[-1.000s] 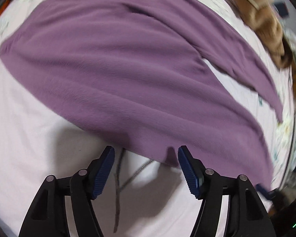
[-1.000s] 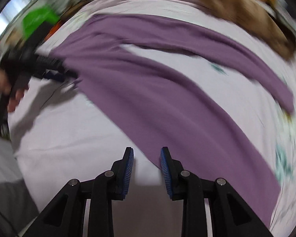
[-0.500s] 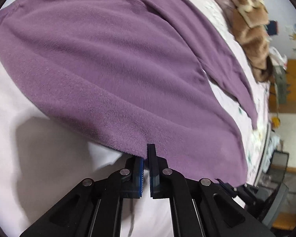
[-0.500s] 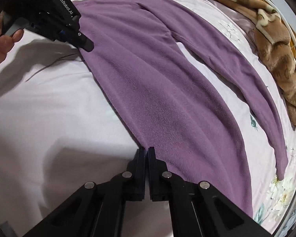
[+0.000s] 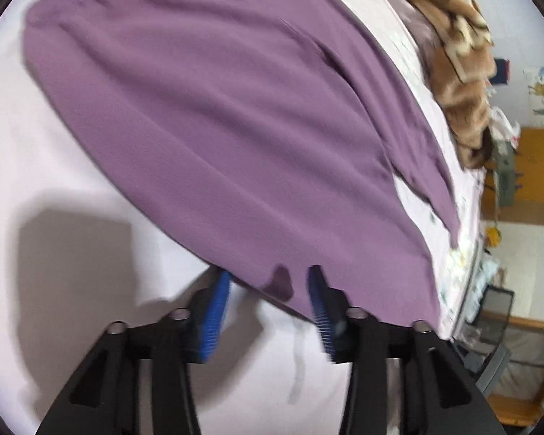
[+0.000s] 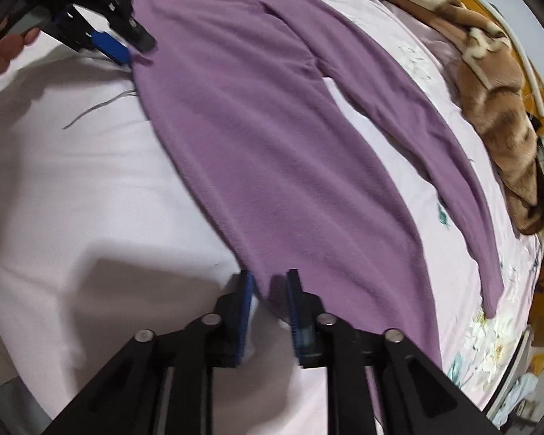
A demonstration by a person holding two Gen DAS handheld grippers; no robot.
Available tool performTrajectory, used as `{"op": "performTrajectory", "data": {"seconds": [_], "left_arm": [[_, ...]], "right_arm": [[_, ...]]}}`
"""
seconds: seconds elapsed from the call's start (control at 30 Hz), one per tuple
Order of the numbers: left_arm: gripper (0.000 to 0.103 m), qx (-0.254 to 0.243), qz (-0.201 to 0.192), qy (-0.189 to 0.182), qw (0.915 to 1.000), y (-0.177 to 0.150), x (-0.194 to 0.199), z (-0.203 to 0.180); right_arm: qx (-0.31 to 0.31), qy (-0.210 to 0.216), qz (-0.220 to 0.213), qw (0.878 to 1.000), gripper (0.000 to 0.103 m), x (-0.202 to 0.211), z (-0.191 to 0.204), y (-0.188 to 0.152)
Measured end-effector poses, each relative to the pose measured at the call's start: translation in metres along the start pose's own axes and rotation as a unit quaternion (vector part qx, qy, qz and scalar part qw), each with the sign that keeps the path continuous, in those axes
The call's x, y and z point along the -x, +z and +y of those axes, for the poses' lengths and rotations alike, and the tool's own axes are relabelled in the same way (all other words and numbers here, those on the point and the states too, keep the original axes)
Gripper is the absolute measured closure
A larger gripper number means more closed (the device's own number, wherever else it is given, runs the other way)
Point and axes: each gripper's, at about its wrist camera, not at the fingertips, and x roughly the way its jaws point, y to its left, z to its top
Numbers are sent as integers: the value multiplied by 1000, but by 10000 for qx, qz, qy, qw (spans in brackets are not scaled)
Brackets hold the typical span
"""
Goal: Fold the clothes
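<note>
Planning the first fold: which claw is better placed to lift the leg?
Right claw: open around the purple pants leg edge near the cuff; left claw sits up by the waist.

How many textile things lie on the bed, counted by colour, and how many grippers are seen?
Purple trousers: 1
Brown blanket: 1
Pale pink bedsheet: 1
Grippers: 2, the left gripper and the right gripper, both open at the trousers' near edge
Total: 5
</note>
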Motion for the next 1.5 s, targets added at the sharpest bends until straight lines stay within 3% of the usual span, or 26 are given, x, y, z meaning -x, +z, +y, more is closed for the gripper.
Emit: {"op": "performTrajectory", "data": {"seconds": [0.1, 0.17, 0.2, 0.23, 0.4, 0.6, 0.7, 0.77, 0.83, 0.9, 1.1, 1.23, 1.37, 1.5], "left_arm": [[47, 288, -133, 181, 9993, 21, 1, 22], [58, 284, -131, 250, 9992, 28, 2, 29], [82, 228, -124, 345, 9991, 31, 3, 31], [97, 119, -104, 402, 9991, 31, 3, 30], [96, -32, -34, 533, 9986, 21, 8, 30], [96, -232, -145, 755, 9968, 18, 28, 21], [94, -499, -215, 918, 9943, 26, 29, 7], [86, -667, -242, 1011, 9923, 33, 26, -3], [72, -833, -267, 1104, 9900, 40, 23, -14], [71, -946, -100, 1266, 9874, 46, 10, -24], [60, -1455, -159, 1482, 9781, 57, 4, -67], [45, -1663, -378, 1595, 9724, 72, 22, -78], [45, -1959, -582, 1789, 9624, 102, 29, -79], [44, -2016, -667, 1847, 9596, 141, 32, -65]], "right_arm": [[130, -64, 255, 9996, 80, -16, 4, 1], [53, -25, 298, 9995, 100, -14, 6, -1], [-5, 2, 306, 9995, 100, -11, 7, -2], [-62, 30, 314, 9995, 100, -8, 9, -4], [-426, 195, 301, 9984, 99, 6, 8, -8], [-1497, 309, -90, 9882, 97, 31, -34, -6], [-1893, 266, -106, 9815, 96, 26, -54, -8], [-2037, 207, 55, 9788, 96, 17, -61, -14], [-2159, 295, 313, 9755, 96, 1, -69, -18], [-2289, 407, 603, 9707, 96, -13, -76, -22], [-2596, 684, -39, 9633, 95, 19, -104, -12], [-2432, 727, -582, 9655, 95, 37, -132, 18], [-2202, 853, -958, 9670, 90, 35, -157, 62], [-2328, 996, -1141, 9607, 90, 22, -174, 99]]}}
